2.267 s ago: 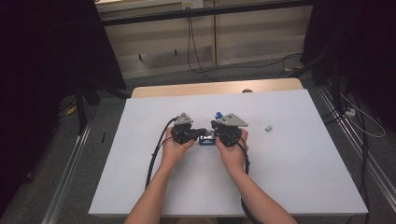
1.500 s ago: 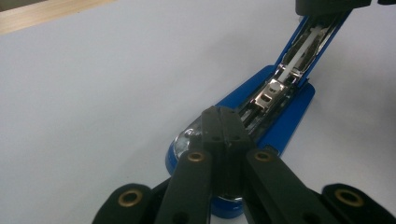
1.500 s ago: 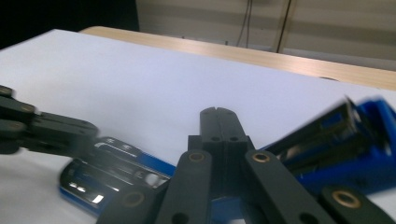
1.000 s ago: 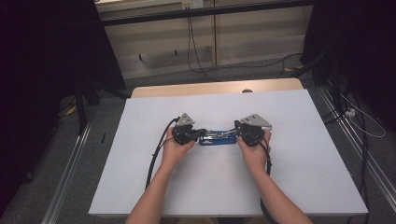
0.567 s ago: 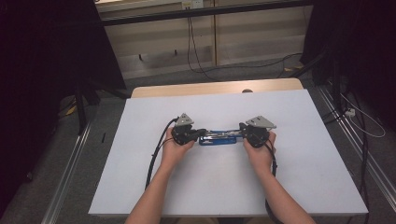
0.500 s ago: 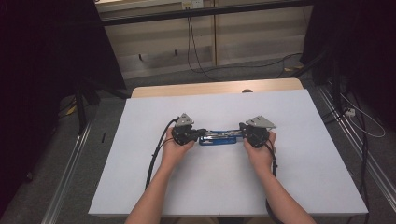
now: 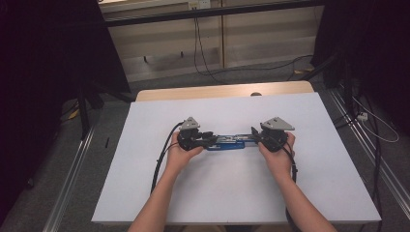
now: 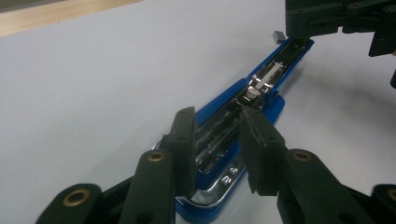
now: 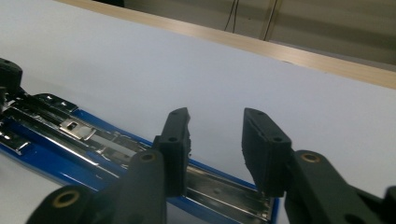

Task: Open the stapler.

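On the white bench [image 7: 232, 193] the unfolded blue stapler [image 7: 232, 141] lies crosswise, ends hidden by part-open left tongs [image 7: 209, 139] and right tongs [image 7: 255, 137], which have just opened, gripping nothing.

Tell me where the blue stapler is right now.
In the high view the blue stapler lies opened flat at the white table's middle, between the left gripper and right gripper.

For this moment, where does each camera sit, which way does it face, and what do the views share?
High view: above the person's side, looking forward and down on the white table; both forearms, left gripper, right gripper.
Left gripper view: rides that gripper, looking along its jaws over the opened blue stapler.
Right gripper view: rides the right gripper, facing the table's far wooden edge.
Shared: the stapler.
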`<state>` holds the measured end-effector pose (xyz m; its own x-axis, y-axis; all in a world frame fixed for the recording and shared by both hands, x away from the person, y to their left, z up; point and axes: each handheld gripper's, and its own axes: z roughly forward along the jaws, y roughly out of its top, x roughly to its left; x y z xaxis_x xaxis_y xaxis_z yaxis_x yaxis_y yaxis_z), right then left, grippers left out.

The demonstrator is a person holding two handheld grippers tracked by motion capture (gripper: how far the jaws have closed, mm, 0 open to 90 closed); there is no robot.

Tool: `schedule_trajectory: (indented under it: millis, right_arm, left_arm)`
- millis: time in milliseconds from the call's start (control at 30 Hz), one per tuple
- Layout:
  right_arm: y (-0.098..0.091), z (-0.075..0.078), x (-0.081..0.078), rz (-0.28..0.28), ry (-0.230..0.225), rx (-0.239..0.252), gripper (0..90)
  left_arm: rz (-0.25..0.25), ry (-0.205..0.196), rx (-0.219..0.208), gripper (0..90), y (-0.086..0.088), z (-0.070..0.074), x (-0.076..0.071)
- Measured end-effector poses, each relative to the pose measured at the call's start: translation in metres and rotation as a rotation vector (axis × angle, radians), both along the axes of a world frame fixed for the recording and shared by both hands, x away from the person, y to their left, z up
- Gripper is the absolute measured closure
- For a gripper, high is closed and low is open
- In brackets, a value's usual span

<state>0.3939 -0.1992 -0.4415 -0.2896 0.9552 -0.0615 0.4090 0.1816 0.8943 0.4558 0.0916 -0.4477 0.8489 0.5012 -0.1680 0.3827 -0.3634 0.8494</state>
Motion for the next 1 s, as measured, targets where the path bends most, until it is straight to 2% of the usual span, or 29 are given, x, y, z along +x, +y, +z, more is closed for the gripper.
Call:
schedule_trajectory:
  millis: [33,67,133,267,400,433,467,567,600,833,1000]
  right_arm:
    - [-0.002,0.002,-0.001,-0.005,-0.004,-0.002,54.9]
    - [-0.004,0.003,-0.002,-0.009,-0.004,-0.003,53.4]
    - [-0.008,0.007,-0.004,-0.015,0.0,-0.002,52.1]
    - [-0.015,0.011,-0.006,-0.032,0.007,-0.011,48.7]
    - [-0.027,0.015,-0.01,-0.065,0.019,-0.025,43.0]
    - [-0.031,0.015,-0.011,-0.083,0.02,-0.02,40.2]
    - [-0.039,0.014,-0.013,-0.123,0.029,0.004,36.0]
    - [-0.045,0.012,-0.015,-0.155,0.039,0.011,33.1]
    - [-0.049,0.01,-0.017,-0.168,0.051,0.004,32.3]
    - [-0.057,0.003,-0.015,-0.185,0.071,-0.006,31.0]
    - [-0.059,-0.002,-0.01,-0.201,0.086,-0.008,28.6]
  left_arm:
    - [0.008,0.027,-0.016,62.1,0.003,0.003,-0.001]
    - [0.023,0.029,-0.018,58.7,0.005,0.006,-0.002]
    - [0.036,0.026,-0.003,49.9,0.007,0.008,-0.002]
    - [0.069,0.02,0.006,43.8,0.021,0.012,-0.009]
    - [0.114,0.001,0.043,32.8,0.039,0.017,-0.018]
    - [0.126,-0.001,0.04,31.1,0.042,0.018,-0.02]
    - [0.148,-0.007,0.032,28.6,0.047,0.019,-0.023]
    - [0.184,-0.031,0.028,26.4,0.057,0.021,-0.03]
    - [0.196,-0.04,0.017,23.0,0.061,0.021,-0.035]
    - [0.215,-0.066,0.017,16.7,0.073,0.02,-0.05]
    - [0.219,-0.069,0.035,14.7,0.083,0.016,-0.059]
